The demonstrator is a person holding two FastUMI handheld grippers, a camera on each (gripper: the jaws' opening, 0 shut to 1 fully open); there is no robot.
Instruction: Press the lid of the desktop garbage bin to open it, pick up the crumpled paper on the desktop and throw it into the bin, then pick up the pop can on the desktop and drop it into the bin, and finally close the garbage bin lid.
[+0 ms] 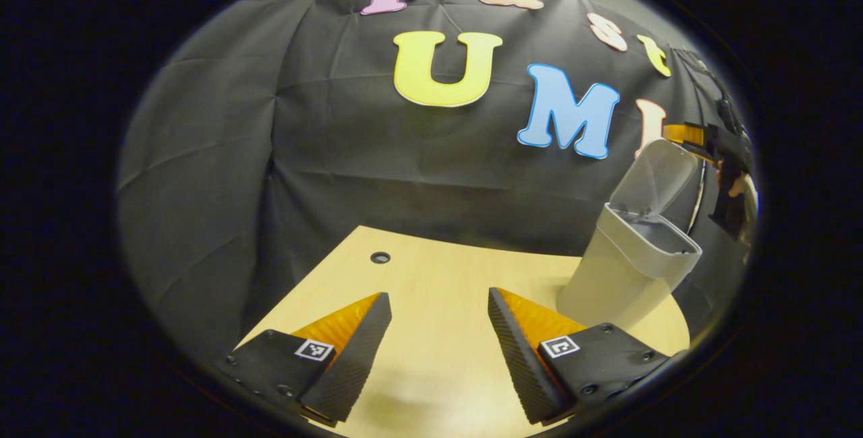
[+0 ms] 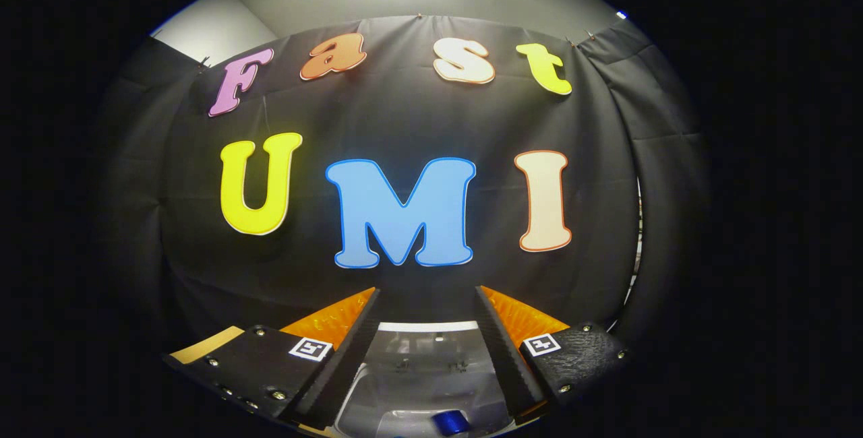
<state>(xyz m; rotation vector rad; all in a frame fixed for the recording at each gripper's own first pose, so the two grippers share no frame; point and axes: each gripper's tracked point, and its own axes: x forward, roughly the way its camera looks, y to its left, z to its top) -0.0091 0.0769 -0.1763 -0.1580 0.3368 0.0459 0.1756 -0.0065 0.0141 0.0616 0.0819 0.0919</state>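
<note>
The garbage bin (image 1: 623, 269) stands at the far right of the pale wooden worktop (image 1: 431, 276) in the left gripper view, close to the black cloth wall, with its lid (image 1: 654, 178) swung up and leaning back, so the mouth is open. The left gripper (image 1: 438, 330) hovers over the bare middle of the worktop, released, its 2 fingers well apart with nothing between them; the bin sits just beyond its right finger. A small dark round hole (image 1: 380, 257) marks the worktop near the far edge. At the right rim of that view, behind the raised lid, part of the other gripper and a hand holding it show, too small to detail.

In the right gripper view the right gripper (image 2: 426, 330) hangs directly above the bin's open mouth (image 2: 421, 384), spread wide and grasping nothing. Between its fingers, down inside the bin, a small blue thing (image 2: 450, 421) shows; it may be the pop can, but I cannot tell.
</note>
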